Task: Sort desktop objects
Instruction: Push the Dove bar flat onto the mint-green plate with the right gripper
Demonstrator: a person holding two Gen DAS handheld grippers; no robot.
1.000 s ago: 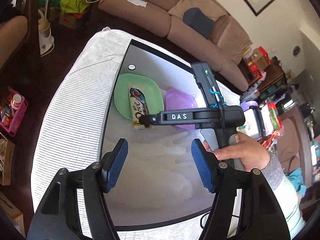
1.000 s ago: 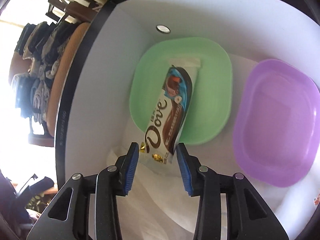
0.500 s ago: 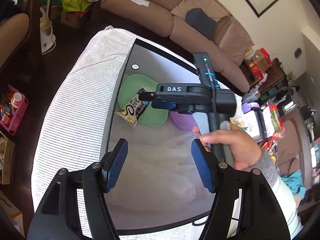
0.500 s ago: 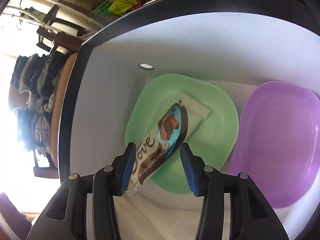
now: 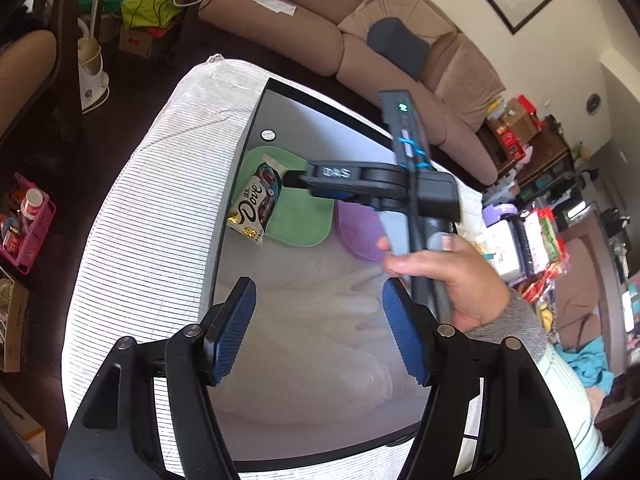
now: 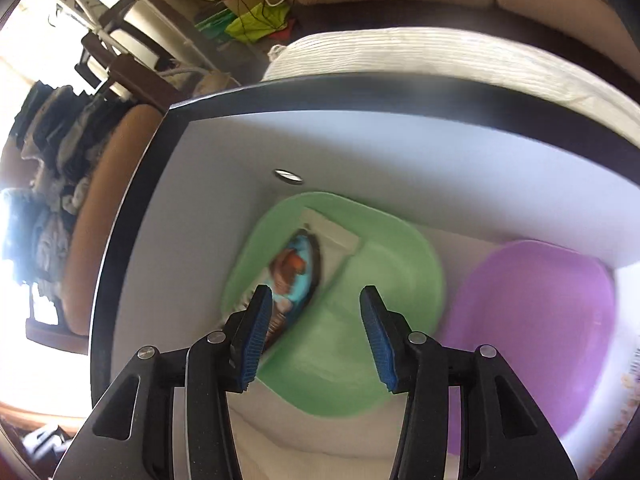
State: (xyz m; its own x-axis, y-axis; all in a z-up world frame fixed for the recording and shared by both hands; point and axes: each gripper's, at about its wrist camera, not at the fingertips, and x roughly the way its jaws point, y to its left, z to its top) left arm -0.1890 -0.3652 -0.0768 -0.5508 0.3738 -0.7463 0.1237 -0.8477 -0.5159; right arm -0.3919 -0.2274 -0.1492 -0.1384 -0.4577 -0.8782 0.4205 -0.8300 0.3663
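Note:
A Dove chocolate bar (image 5: 256,204) lies across the left rim of the green plate (image 5: 300,220), its lower end hanging off onto the table. In the right wrist view the bar (image 6: 298,268) is blurred, just beyond the left finger. My right gripper (image 6: 316,336) is open and empty above the green plate (image 6: 360,360); it also shows in the left wrist view (image 5: 294,178). A purple plate (image 6: 528,320) sits to the right of the green one. My left gripper (image 5: 316,332) is open and empty above a white plastic glove (image 5: 320,344).
The plates stand on a white board with a black border (image 5: 248,152), laid on a striped white cloth (image 5: 152,220). A small round silver disc (image 5: 267,135) lies beyond the green plate. A sofa (image 5: 360,32) and cluttered shelves surround the table.
My right gripper opened, let go of the Dove bar and rose and drew back to the right. The bar swung from lying along the plate to lying across its left rim.

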